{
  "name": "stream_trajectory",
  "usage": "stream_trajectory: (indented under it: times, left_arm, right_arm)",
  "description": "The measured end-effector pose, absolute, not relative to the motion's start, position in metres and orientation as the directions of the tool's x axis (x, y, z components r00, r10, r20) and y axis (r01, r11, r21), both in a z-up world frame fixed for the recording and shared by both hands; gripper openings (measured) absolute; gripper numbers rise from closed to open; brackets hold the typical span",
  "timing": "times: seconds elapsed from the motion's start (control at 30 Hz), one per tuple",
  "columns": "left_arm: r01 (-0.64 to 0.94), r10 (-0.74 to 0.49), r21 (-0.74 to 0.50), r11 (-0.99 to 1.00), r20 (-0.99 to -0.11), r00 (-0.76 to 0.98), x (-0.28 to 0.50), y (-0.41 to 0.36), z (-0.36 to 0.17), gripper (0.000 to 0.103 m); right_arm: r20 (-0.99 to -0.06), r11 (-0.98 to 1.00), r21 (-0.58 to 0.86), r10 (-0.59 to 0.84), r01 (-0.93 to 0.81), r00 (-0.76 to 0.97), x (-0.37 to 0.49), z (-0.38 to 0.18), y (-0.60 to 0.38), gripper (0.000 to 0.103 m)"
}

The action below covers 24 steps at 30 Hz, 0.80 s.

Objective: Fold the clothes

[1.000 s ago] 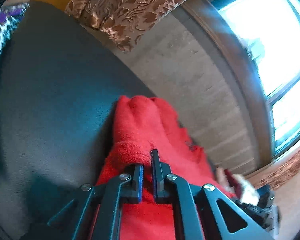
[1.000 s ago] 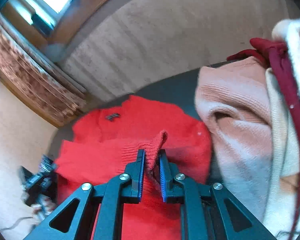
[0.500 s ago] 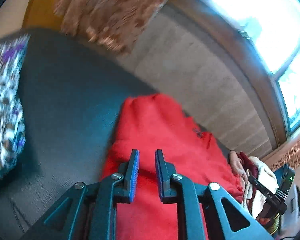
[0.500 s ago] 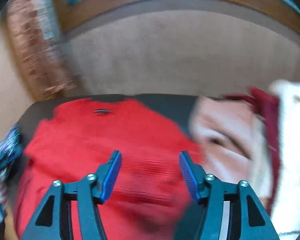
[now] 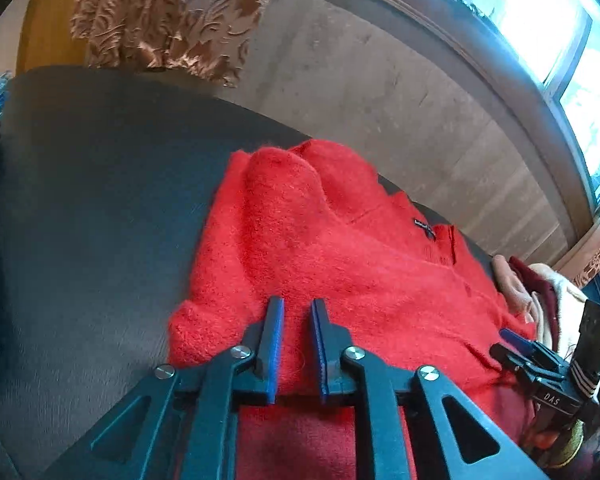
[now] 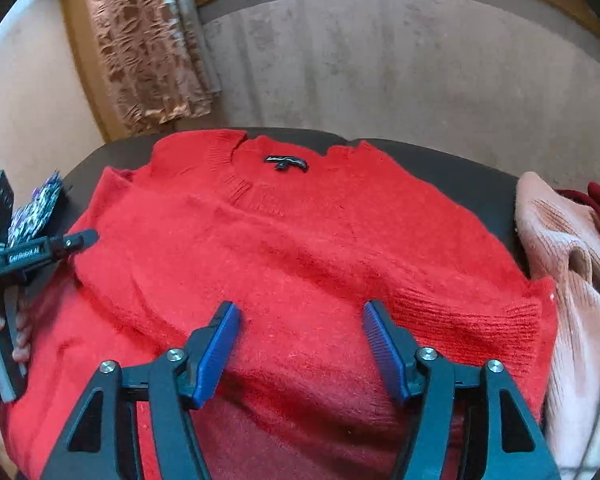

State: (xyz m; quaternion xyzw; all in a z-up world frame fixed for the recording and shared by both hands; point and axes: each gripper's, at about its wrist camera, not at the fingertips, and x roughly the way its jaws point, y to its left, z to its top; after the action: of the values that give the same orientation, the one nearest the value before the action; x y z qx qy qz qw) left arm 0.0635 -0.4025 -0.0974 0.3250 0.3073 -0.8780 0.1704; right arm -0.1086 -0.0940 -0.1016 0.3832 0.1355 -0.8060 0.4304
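Note:
A fuzzy red sweater lies flat on the dark grey surface, neck label facing the far wall, both sleeves folded in over the body. My left gripper hovers over the sweater's near left part. Its jaws are a narrow gap apart and closing, with nothing between them. My right gripper hangs above the sweater near its ribbed cuff. Its jaws are wide and still opening, and hold nothing. Each gripper shows at the edge of the other's view.
A pile of other clothes, a pink knit with cream and maroon pieces, sits right of the sweater. A patterned cloth lies at the far left. A brown curtain, a grey wall and a bright window stand behind.
Both grippers have let go of the red folds they pinched. The left one opened a little, the right one wide. The sleeve and cuff now lie on the sweater. Both views have rolled.

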Motion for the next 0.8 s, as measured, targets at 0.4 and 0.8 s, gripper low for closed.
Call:
stream_trajectory:
  times: [0.4,0.8]
  left_arm:
    - [0.358,-0.110,-0.239,-0.903,-0.676,-0.729,0.001,-0.406,-0.035,0.044]
    - [0.191,0.015,-0.176,-0.966,-0.771,-0.636,-0.116,-0.461,-0.053,0.046]
  right_arm:
    - [-0.694,-0.463,0.277,-0.702,0.842,-0.158,-0.144,-0.069,-0.104,0.085]
    - [-0.792,-0.503,0.236,-0.595,0.832,-0.136,-0.280,-0.079,-0.164,0.066]
